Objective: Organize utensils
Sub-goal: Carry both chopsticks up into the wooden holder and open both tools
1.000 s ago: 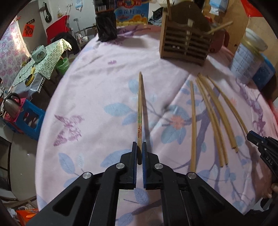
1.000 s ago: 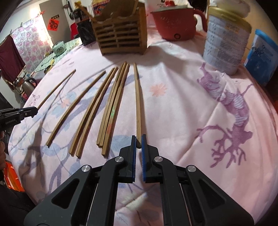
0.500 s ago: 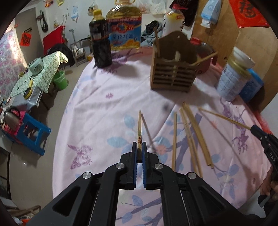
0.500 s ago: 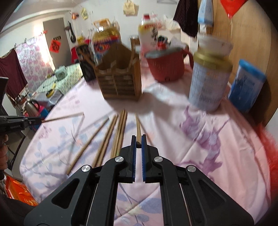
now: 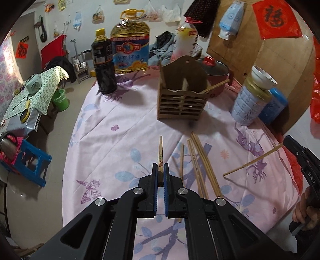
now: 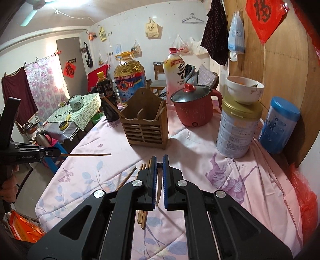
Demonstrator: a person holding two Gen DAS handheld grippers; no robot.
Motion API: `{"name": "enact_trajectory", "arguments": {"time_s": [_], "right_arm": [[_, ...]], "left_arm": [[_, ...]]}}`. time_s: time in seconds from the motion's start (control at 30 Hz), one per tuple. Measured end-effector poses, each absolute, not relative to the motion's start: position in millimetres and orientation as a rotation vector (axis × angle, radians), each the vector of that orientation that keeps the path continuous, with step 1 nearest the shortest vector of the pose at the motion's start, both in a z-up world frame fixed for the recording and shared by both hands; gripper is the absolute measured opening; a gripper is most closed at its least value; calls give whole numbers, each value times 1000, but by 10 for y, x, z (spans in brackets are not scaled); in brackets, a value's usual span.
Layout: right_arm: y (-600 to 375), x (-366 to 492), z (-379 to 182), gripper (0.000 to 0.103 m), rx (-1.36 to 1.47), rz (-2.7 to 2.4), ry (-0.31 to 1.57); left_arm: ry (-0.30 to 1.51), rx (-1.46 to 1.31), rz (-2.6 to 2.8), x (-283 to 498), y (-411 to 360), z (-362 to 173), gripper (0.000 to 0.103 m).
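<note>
Slatted brown wooden utensil holder (image 5: 181,102) looks matt, pale bamboo chopsticks (image 5: 202,166) too; the pink floral cloth table cover (image 5: 120,128) is soft, red pot's glass lid (image 6: 191,95) glossy.

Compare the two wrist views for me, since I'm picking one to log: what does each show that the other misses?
Only the left wrist view shows the blue stool and green bucket. Only the right wrist view shows the ceiling fan and wire hanger. Both show the wooden utensil holder, red pot and loose chopsticks; each hand-held gripper grips one chopstick.

Two raised wrist views (shared holder (image 5: 181,100))
</note>
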State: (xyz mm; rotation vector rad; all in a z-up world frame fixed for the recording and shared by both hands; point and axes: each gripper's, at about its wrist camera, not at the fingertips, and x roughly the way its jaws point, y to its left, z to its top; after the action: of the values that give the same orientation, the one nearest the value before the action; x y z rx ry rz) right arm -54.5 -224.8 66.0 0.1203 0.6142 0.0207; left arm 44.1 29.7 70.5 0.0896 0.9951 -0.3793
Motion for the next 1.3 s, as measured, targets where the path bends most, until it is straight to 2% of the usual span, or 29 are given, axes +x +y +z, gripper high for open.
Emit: {"name": "enact_trajectory", "arguments": {"time_s": [0.23,0.7,0.93,1.27,1.3], "right_arm": [[-2320,-470,859,6,134,28,566],[-2365,162,1733,6,146,88,362],[-2390,641,1905,6,134,97,314],[-2374,1382,1652,6,156,102,330],[-2354,1468,1562,8,149,105,352]], "left_arm": [[990,104,-422,585,188,998,6],[907,167,-411,1261,-237,1784,6],[957,199,-405,1620,-469,1686,6],[1065,198,-387,2065,-611,1244,6],[1065,199,-376,2094,-615,1210,13]]}}
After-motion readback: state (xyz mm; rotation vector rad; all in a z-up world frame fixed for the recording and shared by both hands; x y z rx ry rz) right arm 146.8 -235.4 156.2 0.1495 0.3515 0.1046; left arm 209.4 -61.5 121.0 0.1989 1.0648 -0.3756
